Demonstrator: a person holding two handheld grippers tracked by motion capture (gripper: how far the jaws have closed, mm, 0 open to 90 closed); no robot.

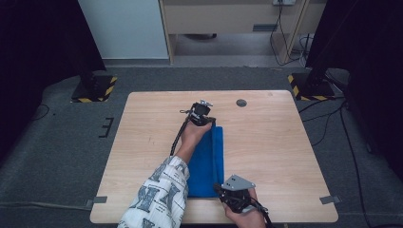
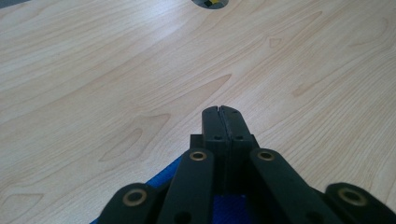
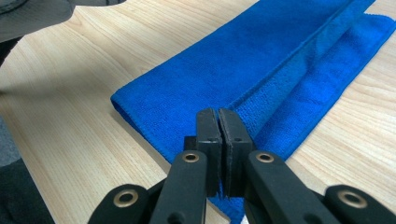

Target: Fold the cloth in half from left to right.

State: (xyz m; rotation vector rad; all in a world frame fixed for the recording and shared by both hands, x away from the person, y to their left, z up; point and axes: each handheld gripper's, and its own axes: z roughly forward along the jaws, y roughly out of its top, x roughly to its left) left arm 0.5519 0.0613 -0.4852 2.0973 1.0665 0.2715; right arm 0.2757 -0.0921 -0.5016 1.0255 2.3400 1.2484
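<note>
Blue cloth (image 1: 209, 164), lying lengthwise mid-table (image 1: 266, 142), partly folded – left gripper (image 1: 205, 119) pinching its far end, right gripper (image 1: 227, 192) its near end, both with jaws closed on fabric, apparently to fold the long edge over evenly.
</note>
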